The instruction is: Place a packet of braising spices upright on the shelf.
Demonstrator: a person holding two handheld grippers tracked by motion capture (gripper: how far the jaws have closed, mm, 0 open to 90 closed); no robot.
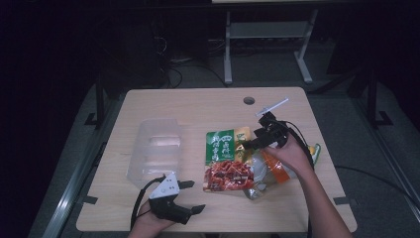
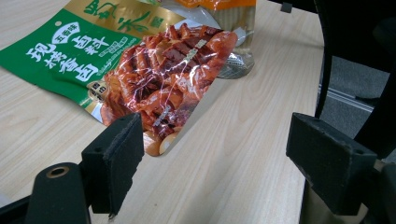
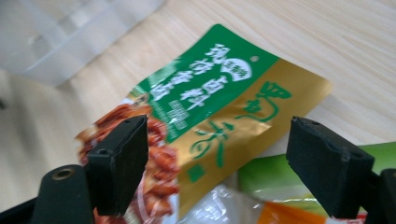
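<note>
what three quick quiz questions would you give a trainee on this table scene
1. True or false: the right gripper is shut on the green snack packet.
2. Which lies nearest the left gripper? A) the clear plastic container B) the cable hole in the table C) the orange packet
3. Fill in: the green snack packet lies partly on top of a ____ of other packets.

Key
1. False. Its jaws stand wide apart above the packet's gold corner.
2. A.
3. Pile. The orange packet and a silvery one stick out from under its right edge.
</note>
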